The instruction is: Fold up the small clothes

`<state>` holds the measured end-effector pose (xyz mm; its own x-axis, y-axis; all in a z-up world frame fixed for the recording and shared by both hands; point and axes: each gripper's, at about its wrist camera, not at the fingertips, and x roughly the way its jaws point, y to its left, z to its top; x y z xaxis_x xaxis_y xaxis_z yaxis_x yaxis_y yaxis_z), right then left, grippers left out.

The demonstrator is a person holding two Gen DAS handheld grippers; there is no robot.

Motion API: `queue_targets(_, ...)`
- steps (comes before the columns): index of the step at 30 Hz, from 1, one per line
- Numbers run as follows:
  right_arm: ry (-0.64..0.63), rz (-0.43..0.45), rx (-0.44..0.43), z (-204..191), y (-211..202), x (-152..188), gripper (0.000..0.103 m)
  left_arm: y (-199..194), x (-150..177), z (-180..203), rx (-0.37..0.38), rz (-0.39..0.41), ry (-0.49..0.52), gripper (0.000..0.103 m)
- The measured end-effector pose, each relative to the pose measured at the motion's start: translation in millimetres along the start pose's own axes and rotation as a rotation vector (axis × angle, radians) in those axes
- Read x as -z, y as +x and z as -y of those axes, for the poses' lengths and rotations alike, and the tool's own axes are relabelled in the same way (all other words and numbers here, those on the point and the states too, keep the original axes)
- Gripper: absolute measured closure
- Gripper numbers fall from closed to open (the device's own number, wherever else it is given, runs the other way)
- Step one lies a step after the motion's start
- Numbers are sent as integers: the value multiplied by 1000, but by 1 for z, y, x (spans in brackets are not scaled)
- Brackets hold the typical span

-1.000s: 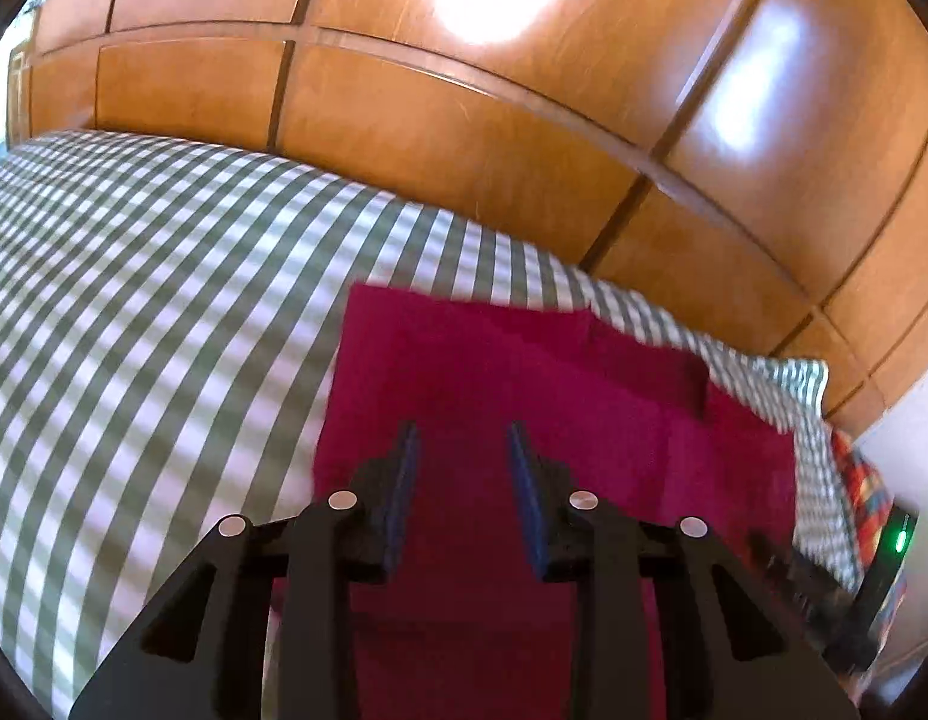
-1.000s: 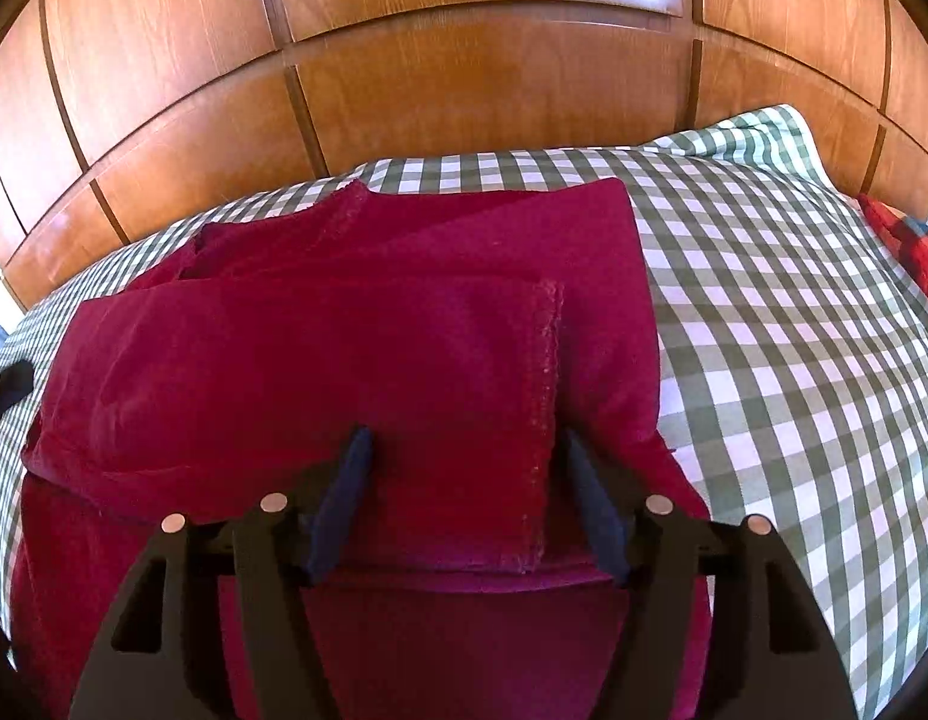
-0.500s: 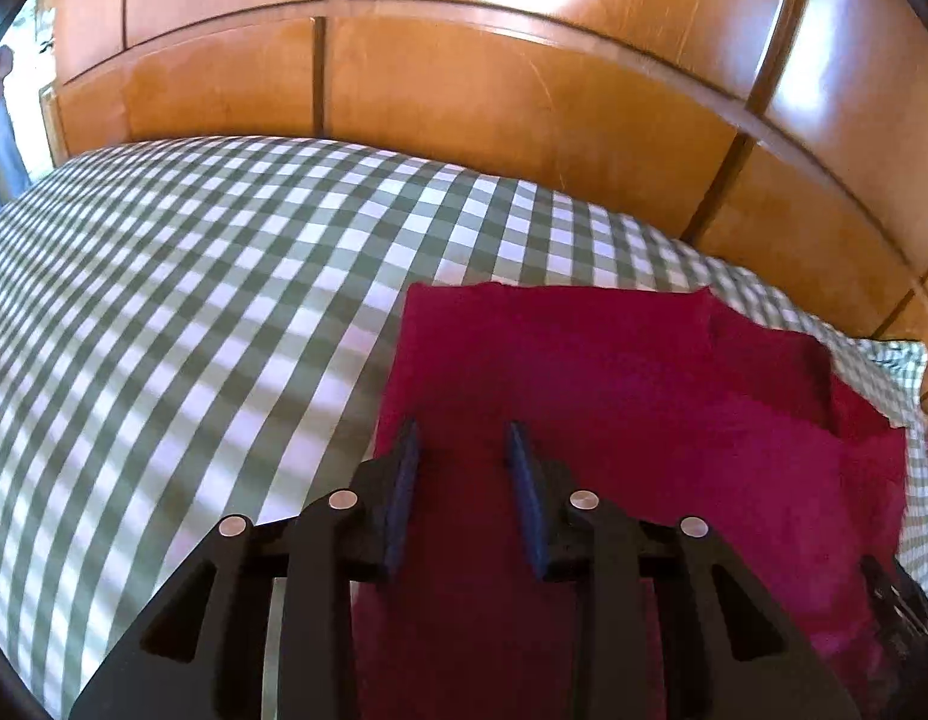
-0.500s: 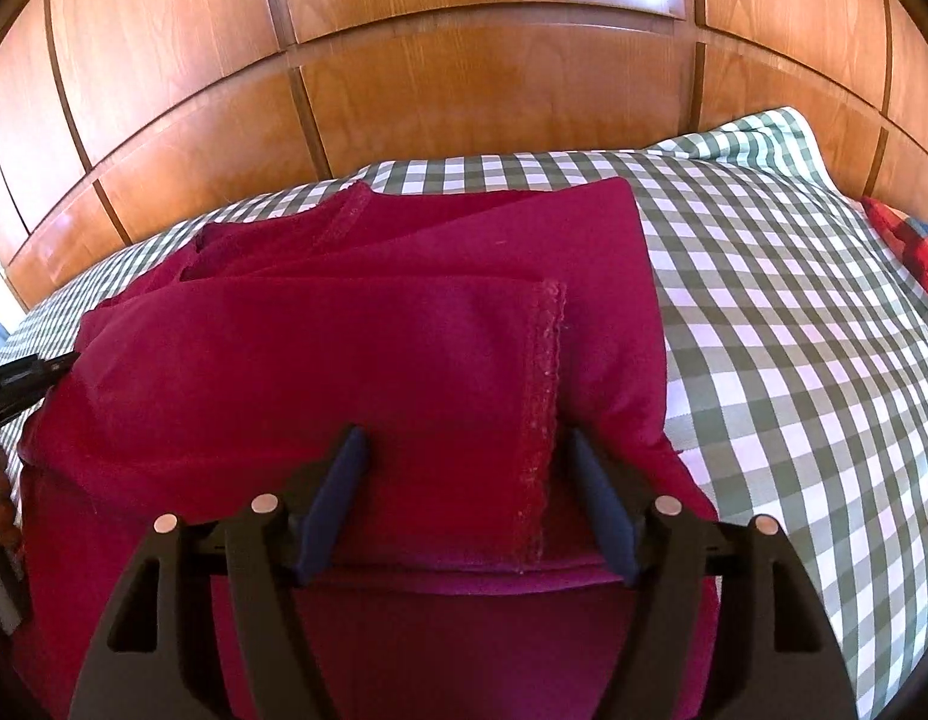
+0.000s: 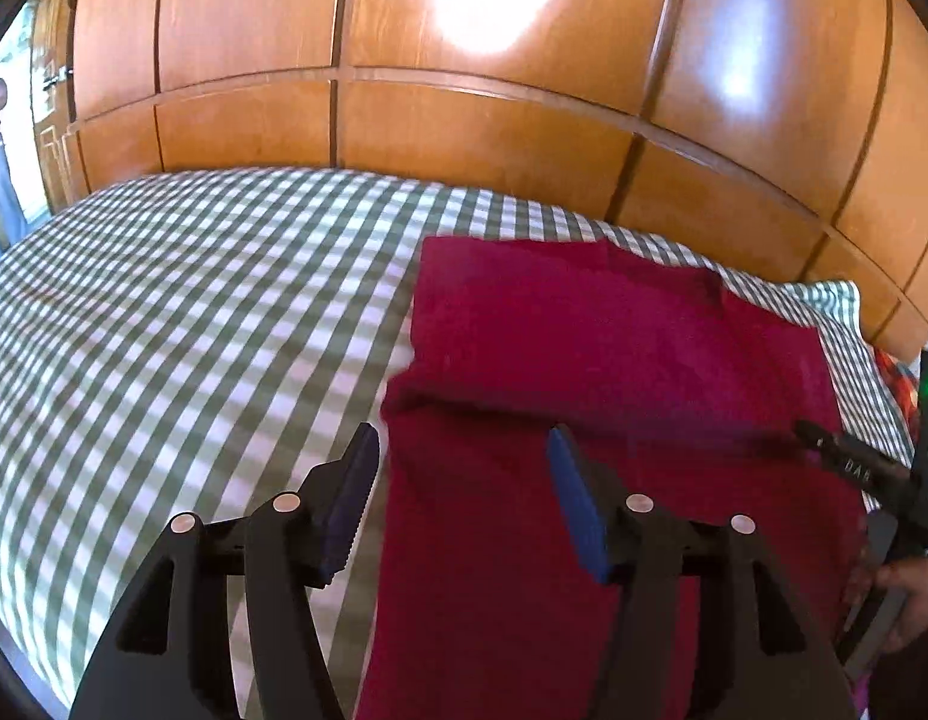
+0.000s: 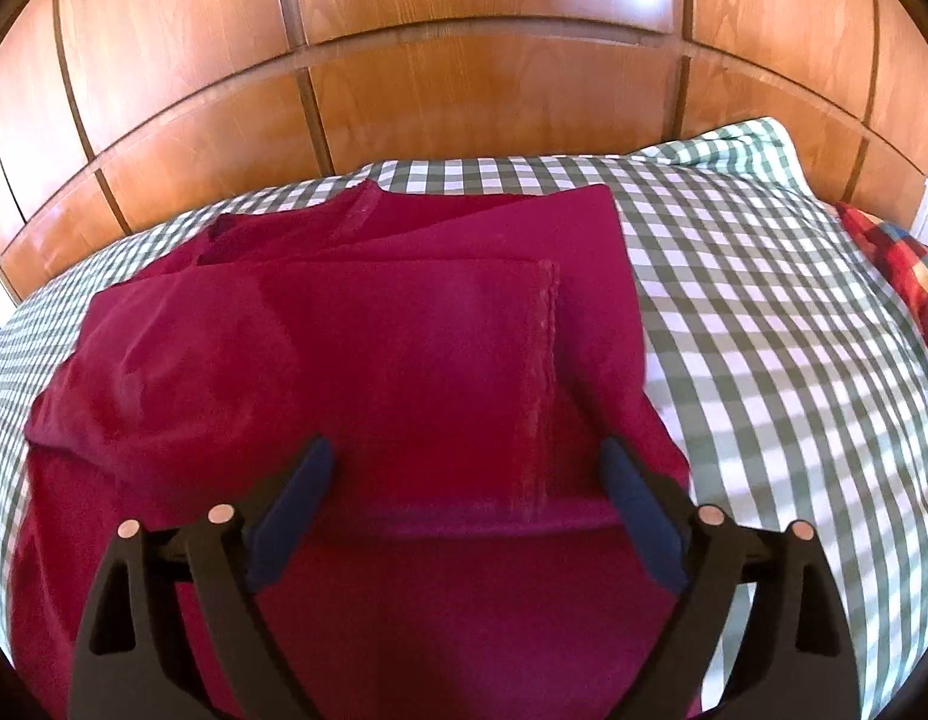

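A dark red garment (image 5: 614,372) lies partly folded on the green-and-white checked bed (image 5: 194,312). My left gripper (image 5: 464,450) is open and empty, hovering over the garment's left edge. In the right wrist view the garment (image 6: 356,360) shows a folded-over flap with a stitched hem (image 6: 545,372). My right gripper (image 6: 467,462) is open and empty, its jaws wide on either side of the flap's near edge. The right gripper also shows at the right edge of the left wrist view (image 5: 848,468).
A wooden panelled headboard (image 6: 464,90) rises behind the bed. A red plaid cloth (image 6: 902,264) lies at the bed's far right. A checked pillow corner (image 6: 734,144) sits against the headboard. A doorway shows at the far left (image 5: 8,168).
My left gripper has opened wider and shifted left, to the garment's left edge. My right gripper has stayed open and almost still over the flap.
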<state>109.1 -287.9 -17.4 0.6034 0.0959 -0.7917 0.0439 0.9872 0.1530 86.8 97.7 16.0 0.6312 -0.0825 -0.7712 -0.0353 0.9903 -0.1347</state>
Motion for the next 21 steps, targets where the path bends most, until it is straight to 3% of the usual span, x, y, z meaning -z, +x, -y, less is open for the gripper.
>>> queue_targets(8,0,-76,2,10,-21,38,8,-12,26,-10,8,-28,-15,46)
queue_targets(21,-78,-101,-21,13,-69,96,8,-23,63,-32,-25,-83,-22,46)
